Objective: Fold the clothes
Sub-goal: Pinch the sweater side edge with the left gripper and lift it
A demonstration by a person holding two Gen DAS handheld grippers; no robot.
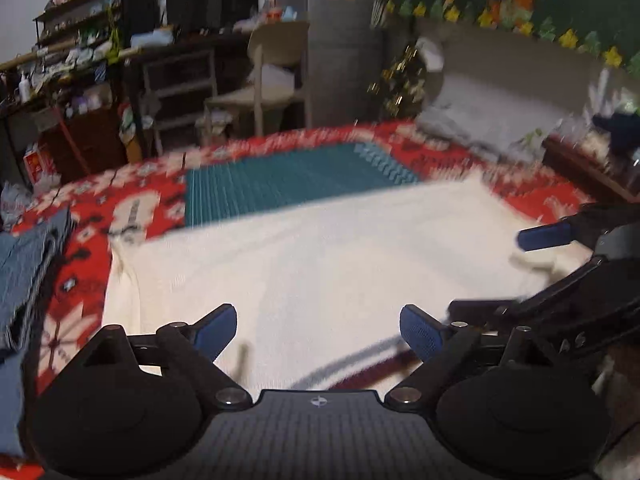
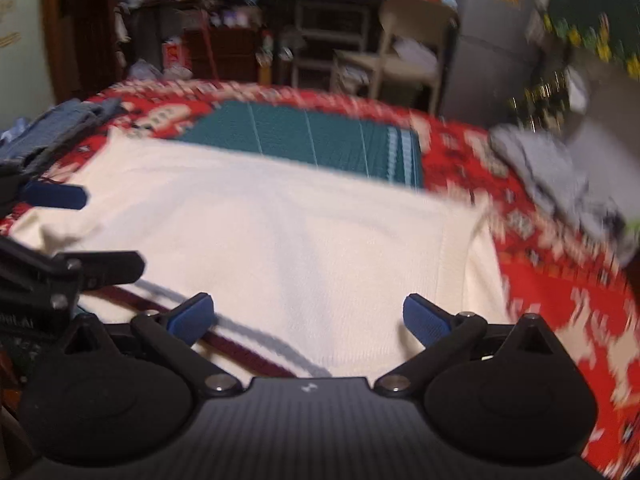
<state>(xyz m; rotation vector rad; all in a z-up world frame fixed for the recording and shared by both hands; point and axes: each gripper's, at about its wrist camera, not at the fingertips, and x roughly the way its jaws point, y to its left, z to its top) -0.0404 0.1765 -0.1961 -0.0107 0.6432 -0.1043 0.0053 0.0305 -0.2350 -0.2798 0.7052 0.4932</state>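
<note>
Looking down my left claw (image 1: 318,330), the blue pads sit wide apart with nothing pinched between them, just white fabric showing in the gap. Way out at 9 o'clock a heap of blue clothes (image 1: 24,268) lies on the red patterned blanket (image 1: 132,184). The white garment (image 1: 312,256), the one I'm folding, is spread flat dead centre, running from about 8 o'clock across to 3, with a dark red and grey stripe (image 1: 360,364) along its near edge by my right-hand pad. Up at 12 a teal panel (image 1: 288,184) of the blanket peeks out past the garment's far edge. Over at 3 o'clock my right claw (image 1: 532,272) pokes in over the garment's edge.

From the right wrist view, the left claw's fingers (image 2: 56,196) come in at 9 o'clock over the garment's corner. My right claw (image 2: 308,318) is spread open too, nothing in it, hanging above the same white garment (image 2: 280,232); the stripe (image 2: 240,340) passes under my left-hand pad around 7. A grey pile of clothes (image 2: 560,184) sits on the blanket at 2 o'clock. Everything's pretty motion-blurred. A beige chair (image 2: 404,52) stands beyond the bed at 1 o'clock.
</note>
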